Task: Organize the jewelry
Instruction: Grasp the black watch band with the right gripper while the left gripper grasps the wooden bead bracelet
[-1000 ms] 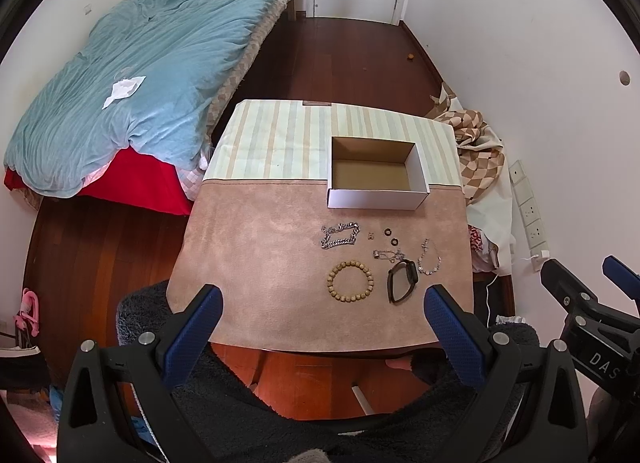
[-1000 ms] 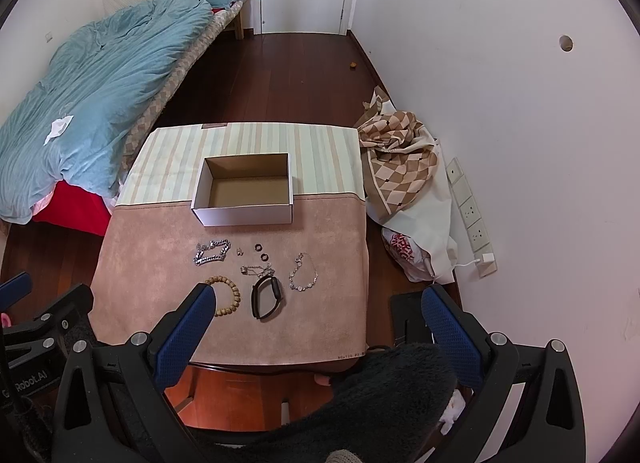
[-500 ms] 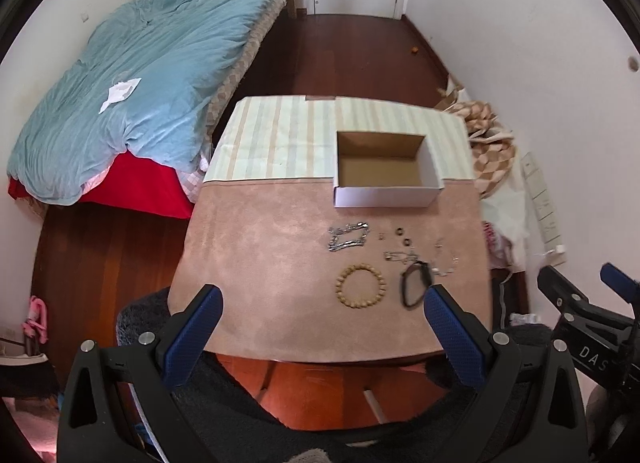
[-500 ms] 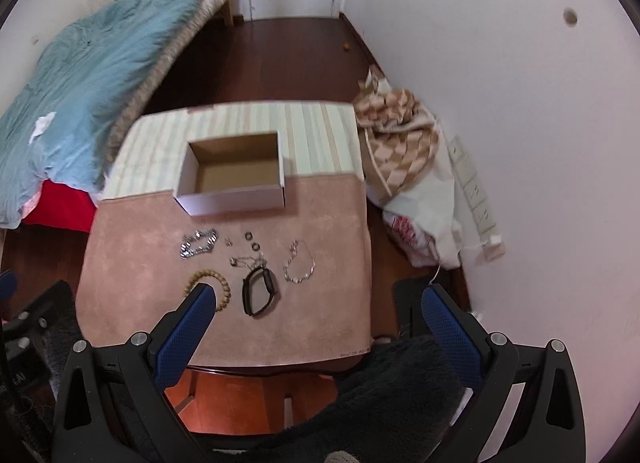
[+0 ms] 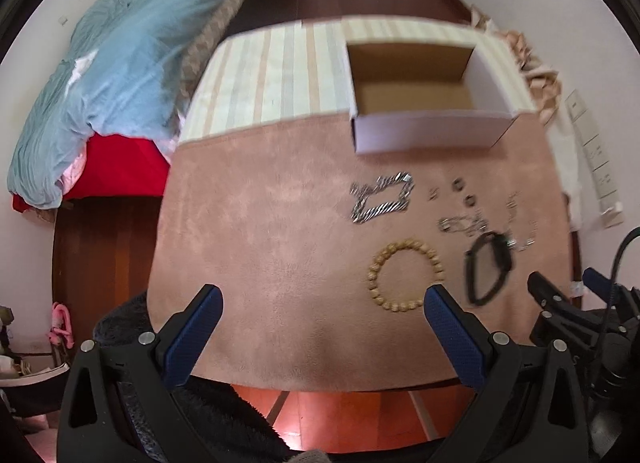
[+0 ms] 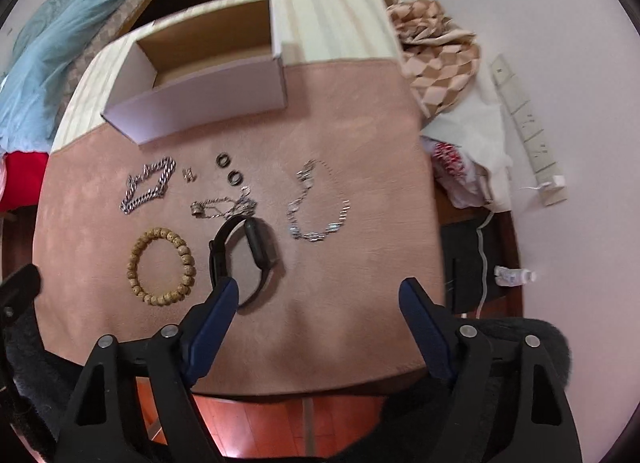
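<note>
Right wrist view shows the table (image 6: 360, 323) covered by a pink cloth near and a striped cloth (image 6: 332, 23) far. An open white box (image 6: 200, 99) sits at the seam of the two cloths, its long axis running left to right, slightly skewed; it holds nothing visible. Jewelry lies nearer than the box, spread on the pink cloth: a silver chain (image 6: 148, 185) at left, two dark rings (image 6: 230, 169) side by side, a thin tangled chain (image 6: 224, 207) just nearer than the rings, and a silver link bracelet (image 6: 316, 203) in an open loop at right. Closer still lie a bead bracelet (image 6: 161, 266), a round loop lying flat, and a black band (image 6: 244, 255) just right of it, its long axis running near to far. The right gripper (image 6: 318, 295) hangs over the near table edge with its jaws wide apart and empty; its left finger (image 6: 212, 319) overlaps the near end of the band. A checked cloth (image 6: 436, 59) and a power strip (image 6: 528, 131) lie right of the table.

Left wrist view, blurred, shows the left gripper (image 5: 320, 311) wide apart and empty above the near cloth; its right finger (image 5: 452, 335) lies just beside the bead bracelet (image 5: 406, 275). A bed (image 5: 120, 75) with a blue quilt stands far left.
</note>
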### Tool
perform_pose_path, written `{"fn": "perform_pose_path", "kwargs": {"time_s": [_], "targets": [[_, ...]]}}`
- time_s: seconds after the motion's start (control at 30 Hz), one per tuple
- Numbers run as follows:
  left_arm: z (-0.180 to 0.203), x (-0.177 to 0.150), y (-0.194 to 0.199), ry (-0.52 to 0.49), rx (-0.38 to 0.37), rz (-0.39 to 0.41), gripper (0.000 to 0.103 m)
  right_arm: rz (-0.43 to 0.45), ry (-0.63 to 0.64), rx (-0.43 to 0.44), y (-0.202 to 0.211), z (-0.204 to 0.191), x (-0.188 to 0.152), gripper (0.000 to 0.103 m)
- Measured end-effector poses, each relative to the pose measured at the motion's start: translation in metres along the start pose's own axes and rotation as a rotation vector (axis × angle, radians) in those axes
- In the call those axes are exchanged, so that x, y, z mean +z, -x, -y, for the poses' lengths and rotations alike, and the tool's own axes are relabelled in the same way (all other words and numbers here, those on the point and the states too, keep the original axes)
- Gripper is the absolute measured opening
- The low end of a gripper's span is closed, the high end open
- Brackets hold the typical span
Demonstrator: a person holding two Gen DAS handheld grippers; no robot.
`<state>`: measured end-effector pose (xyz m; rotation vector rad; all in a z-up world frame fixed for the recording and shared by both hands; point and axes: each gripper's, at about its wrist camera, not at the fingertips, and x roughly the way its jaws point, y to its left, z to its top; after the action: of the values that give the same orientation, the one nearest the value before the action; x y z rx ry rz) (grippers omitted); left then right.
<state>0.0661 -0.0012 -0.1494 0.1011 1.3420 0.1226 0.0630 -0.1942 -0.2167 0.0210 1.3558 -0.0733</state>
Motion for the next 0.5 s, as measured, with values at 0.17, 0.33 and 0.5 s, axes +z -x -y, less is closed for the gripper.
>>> {"fn": "perform_pose_path", "kwargs": {"time_s": [0.17,0.33,0.5], "targets": [[-0.002,0.000,-0.042,0.021,0.017,-0.068,0.103,-0.034,0.028,0.018,-0.030,-0.014,0.004,0.074],[-0.003,0.003,-0.069,0.036,0.016,-0.113,0.103,-0.057,0.041,0.029,-0.045,-0.023,0.009,0.069],[0.000,0.005,-0.080,0.019,0.023,-0.110,0.103,-0.076,0.038,0.056,-0.055,-0.028,0.014,0.046]]}}
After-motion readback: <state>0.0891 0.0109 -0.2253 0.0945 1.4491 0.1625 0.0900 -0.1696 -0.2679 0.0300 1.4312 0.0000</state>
